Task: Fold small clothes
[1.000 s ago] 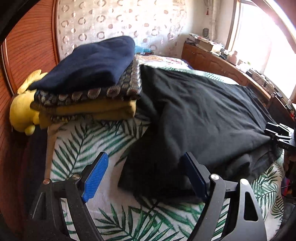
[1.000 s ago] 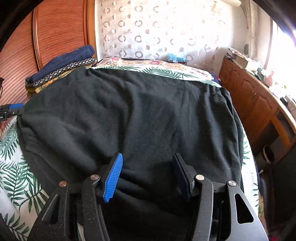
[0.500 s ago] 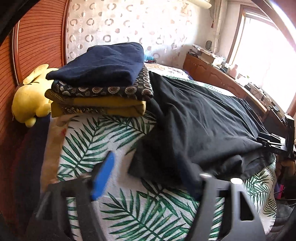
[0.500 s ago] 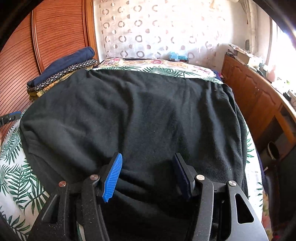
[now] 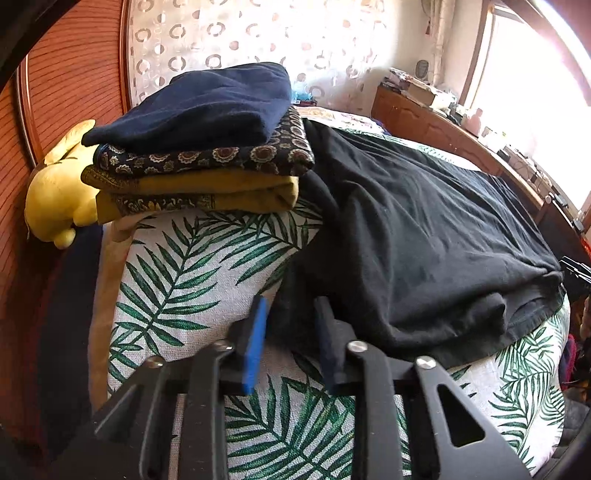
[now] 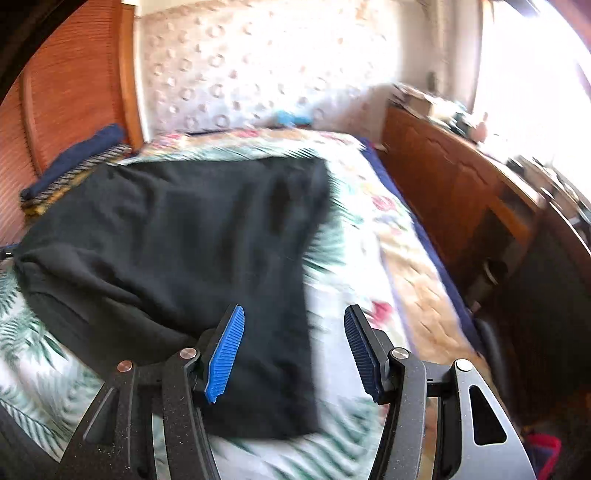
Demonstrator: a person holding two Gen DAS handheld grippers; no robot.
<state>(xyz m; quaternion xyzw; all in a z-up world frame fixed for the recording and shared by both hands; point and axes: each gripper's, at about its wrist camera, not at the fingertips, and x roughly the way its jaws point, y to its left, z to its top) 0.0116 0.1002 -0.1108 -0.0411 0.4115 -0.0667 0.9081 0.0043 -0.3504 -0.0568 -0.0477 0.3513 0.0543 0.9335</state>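
One black garment [image 5: 417, 236] lies spread over the leaf-print bedspread [image 5: 192, 273], reaching from the near edge of the bed toward the headboard end. Its near left corner sits between the fingers of the left gripper [image 5: 290, 332], whose jaws are closing on that corner; the blue pad [image 5: 255, 347] stands just beside the cloth, and whether it presses yet I cannot tell. The right gripper [image 6: 293, 347] hangs over the garment's near right edge with its fingers spread wide and nothing pinched between them; the right wrist view is smeared by motion. No brand, label or readable writing shows on any cloth.

Touching the garment's far left edge is a stack of folded clothes [image 5: 199, 147]: a navy piece on top, a dark patterned one beneath, mustard ones at the bottom. A yellow plush toy [image 5: 59, 199] rests at the left edge of the bed, against the stack. Behind it stands a reddish wooden panel [image 5: 74, 81], then a wall with ring-patterned paper [image 5: 240, 33]. Along the right side of the bed runs a wooden cabinet [image 6: 461, 192] with clutter on top, under a bright window [image 5: 535, 74].
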